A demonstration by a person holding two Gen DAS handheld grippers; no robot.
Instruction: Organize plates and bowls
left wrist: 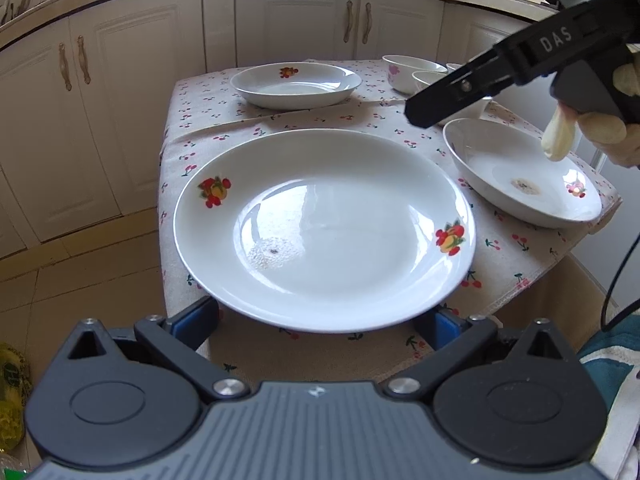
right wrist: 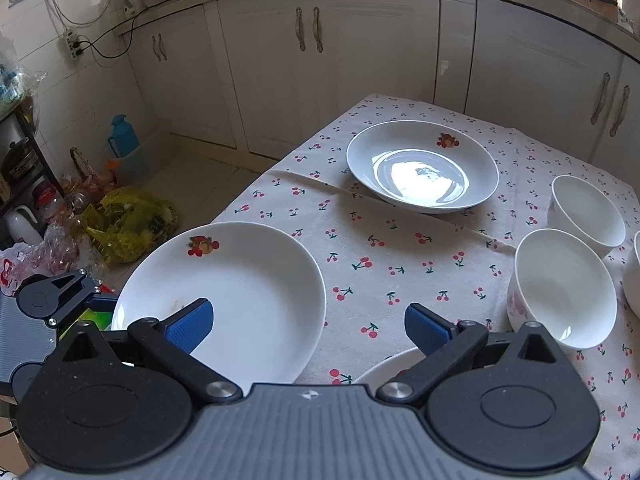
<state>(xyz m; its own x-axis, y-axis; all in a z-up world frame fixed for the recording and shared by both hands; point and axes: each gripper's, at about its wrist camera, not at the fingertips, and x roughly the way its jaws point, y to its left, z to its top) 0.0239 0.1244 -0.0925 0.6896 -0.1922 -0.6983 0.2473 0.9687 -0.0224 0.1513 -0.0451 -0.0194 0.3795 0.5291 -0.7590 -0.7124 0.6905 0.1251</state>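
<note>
1. Worktop (right wrist: pixel 400 248): cherry-print cloth, white kitchen cabinets behind.
2. Large white fruit-decal plate (left wrist: pixel 324 228): near edge, between left gripper (left wrist: pixel 326 322) fingers; grip cannot be told.
3. Right gripper (right wrist: pixel 310 326): spread apart, empty, above cloth.
4. Two white ceramic bowls (right wrist: pixel 564 284): right side.

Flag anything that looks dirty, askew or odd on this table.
The near plate carries a gritty residue patch with a dark speck, and it overhangs the table's front edge. The deep plate on the right has a brownish stain inside. The tablecloth is creased in ridges.
</note>
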